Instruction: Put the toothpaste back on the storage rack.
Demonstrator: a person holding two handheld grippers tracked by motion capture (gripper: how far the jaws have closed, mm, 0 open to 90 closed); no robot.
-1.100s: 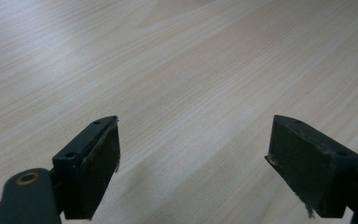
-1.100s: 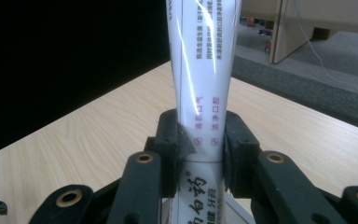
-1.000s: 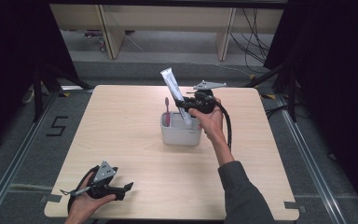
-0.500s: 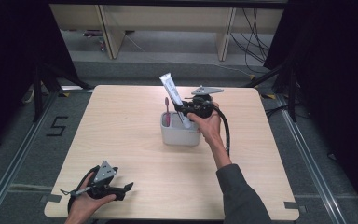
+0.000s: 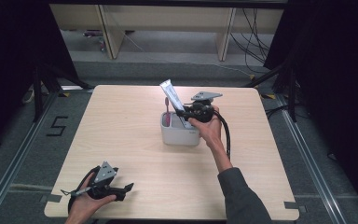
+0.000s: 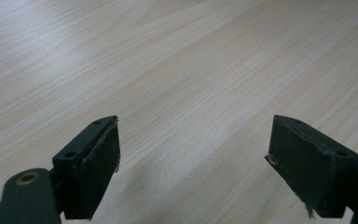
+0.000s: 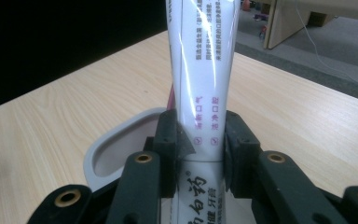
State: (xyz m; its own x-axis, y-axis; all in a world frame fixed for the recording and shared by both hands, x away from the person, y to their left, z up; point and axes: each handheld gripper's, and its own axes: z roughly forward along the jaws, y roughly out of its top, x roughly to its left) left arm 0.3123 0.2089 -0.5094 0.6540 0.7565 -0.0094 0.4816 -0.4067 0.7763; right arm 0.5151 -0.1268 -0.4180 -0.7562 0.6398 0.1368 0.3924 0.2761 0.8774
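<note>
A white toothpaste tube (image 5: 171,95) stands tilted, its lower end inside a pale grey holder cup (image 5: 179,135) at mid-table. My right gripper (image 5: 186,113) is shut on the tube just above the cup's rim. In the right gripper view both pads (image 7: 170,140) press the tube (image 7: 200,70) from either side, with the cup's rim (image 7: 107,149) below and to the left. A pink toothbrush (image 5: 167,112) stands in the cup beside the tube. My left gripper (image 5: 126,189) rests low at the table's front left, open, with bare wood between its jaws (image 6: 193,154).
The light wooden table (image 5: 121,121) is bare around the cup. Behind it are wooden furniture legs (image 5: 107,32) and cables on a grey floor. Dark curtains hang on both sides. A floor mark "5" (image 5: 58,126) lies left of the table.
My right hand has sunk a little toward the cup with the tube, so the tube sits lower in it. The left gripper has stayed put.
</note>
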